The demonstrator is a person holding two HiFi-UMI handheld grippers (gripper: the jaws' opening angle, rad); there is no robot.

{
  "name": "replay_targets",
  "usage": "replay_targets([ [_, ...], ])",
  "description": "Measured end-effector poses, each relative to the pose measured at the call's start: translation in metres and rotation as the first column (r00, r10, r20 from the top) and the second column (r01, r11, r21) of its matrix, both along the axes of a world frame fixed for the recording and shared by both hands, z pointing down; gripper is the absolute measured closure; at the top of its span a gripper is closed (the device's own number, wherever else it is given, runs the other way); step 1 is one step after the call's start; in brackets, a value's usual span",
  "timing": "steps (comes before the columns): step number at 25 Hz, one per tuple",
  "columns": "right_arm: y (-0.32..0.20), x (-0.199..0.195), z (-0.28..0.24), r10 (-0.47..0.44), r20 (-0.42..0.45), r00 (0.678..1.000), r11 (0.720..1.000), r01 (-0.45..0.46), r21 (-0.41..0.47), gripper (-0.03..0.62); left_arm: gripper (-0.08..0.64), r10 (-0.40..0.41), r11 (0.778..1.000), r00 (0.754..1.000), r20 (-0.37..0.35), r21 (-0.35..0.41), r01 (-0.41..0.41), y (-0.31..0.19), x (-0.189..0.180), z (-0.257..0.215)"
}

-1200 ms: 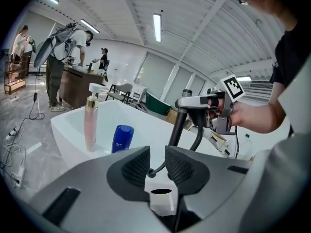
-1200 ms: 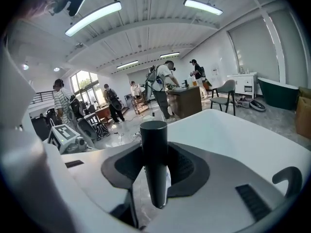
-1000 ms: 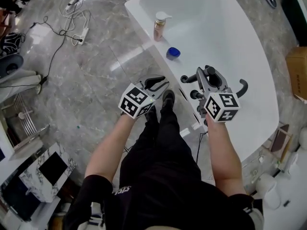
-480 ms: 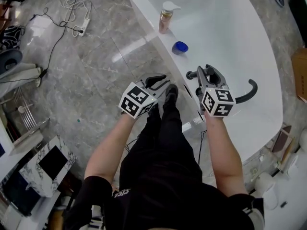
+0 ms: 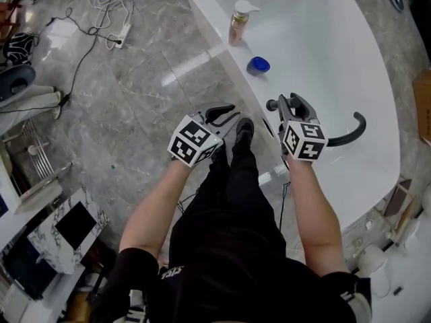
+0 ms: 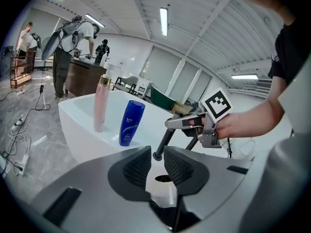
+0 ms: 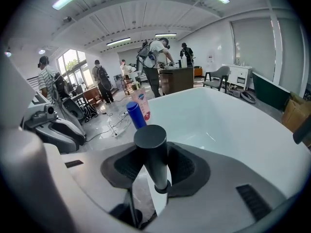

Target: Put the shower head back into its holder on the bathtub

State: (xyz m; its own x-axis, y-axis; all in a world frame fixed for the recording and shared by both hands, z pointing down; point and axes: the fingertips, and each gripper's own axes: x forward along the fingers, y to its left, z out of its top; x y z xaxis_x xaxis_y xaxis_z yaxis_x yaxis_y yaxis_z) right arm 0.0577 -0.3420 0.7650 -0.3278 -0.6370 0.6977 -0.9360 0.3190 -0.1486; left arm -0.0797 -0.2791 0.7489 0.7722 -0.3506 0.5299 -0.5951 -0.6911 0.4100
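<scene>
R gripper (image 5: 288,103) drops toward tub (image 5: 323,46) rim, clamped on shower head (image 7: 153,154); L gripper (image 5: 225,114) at its 9 o'clock, slightly apart, empty.

The left forearm (image 5: 151,210) and right forearm (image 5: 313,207) reach up from the frame's bottom. At centre left, the left claw (image 5: 225,114) has its jaws a narrow gap apart, empty. At centre right, the right claw (image 5: 286,103) clamps the shower head (image 7: 154,159) by its handle.

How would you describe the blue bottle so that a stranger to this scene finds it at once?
Find the white bathtub and follow its left rim in the head view. Two bottles stand there. Beside the taller pink pump bottle is the blue bottle, which is shorter, dark blue and has no pump.
</scene>
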Motion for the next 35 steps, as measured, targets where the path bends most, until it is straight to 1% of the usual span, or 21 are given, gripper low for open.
replay_targets([
  [8, 0.02, 0.004, 0.012, 0.031, 0.023, 0.999, 0.998, -0.03, -0.05, 0.431, 0.472, 0.002, 1.0, 1.0, 0.004, 0.01, -0.002, 0.01, -0.003, -0.007],
  [13, 0.028, 0.005, 0.014, 0.033, 0.026, 0.999, 0.999, -0.033, -0.019, 0.431, 0.472, 0.009, 1.0, 1.0, 0.014, 0.015, -0.009, 0.02, -0.005, -0.008],
  [16, 0.033, 0.001, 0.015, 0.036, 0.043, 0.998, 0.999, -0.035, -0.024, 0.416, 0.474, 0.017, 1.0, 1.0, 0.017, 0.015, -0.017, 0.029, -0.006, -0.01],
  [18, 0.035, -0.001, 0.006, 0.044, 0.06, 0.997, 0.999, -0.043, -0.013, 0.409, 0.474, 0.024, 0.999, 1.0, 0.017, 0.02, -0.025, 0.031, -0.005, -0.015],
  [22, 0.041, 0.0, -0.029, 0.067, 0.1, 0.993, 0.997, -0.07, 0.028, 0.405, 0.476, 0.02, 0.999, 1.0, 0.003, 0.032, -0.02, 0.032, -0.005, -0.036],
  [26, 0.057, 0.002, -0.085, 0.072, 0.116, 0.991, 0.995, -0.08, 0.064, 0.409, 0.479, 0.008, 0.998, 1.0, -0.01, 0.065, -0.008, 0.041, -0.011, -0.081],
  [30, 0.071, 0.005, -0.139, 0.052, 0.126, 0.991, 0.99, -0.067, 0.121, 0.448, 0.482, -0.013, 0.994, 1.0, -0.02, 0.111, 0.015, 0.042, -0.017, -0.123],
  [33, 0.076, 0.008, -0.178, 0.039, 0.132, 0.99, 0.981, -0.063, 0.181, 0.484, 0.485, -0.038, 0.988, 0.998, -0.055, 0.148, 0.046, 0.035, -0.022, -0.154],
  [35, 0.085, 0.006, -0.2, 0.022, 0.134, 0.991, 0.977, -0.05, 0.209, 0.499, 0.486, -0.049, 0.983, 0.997, -0.065, 0.172, 0.059, 0.034, -0.025, -0.172],
])
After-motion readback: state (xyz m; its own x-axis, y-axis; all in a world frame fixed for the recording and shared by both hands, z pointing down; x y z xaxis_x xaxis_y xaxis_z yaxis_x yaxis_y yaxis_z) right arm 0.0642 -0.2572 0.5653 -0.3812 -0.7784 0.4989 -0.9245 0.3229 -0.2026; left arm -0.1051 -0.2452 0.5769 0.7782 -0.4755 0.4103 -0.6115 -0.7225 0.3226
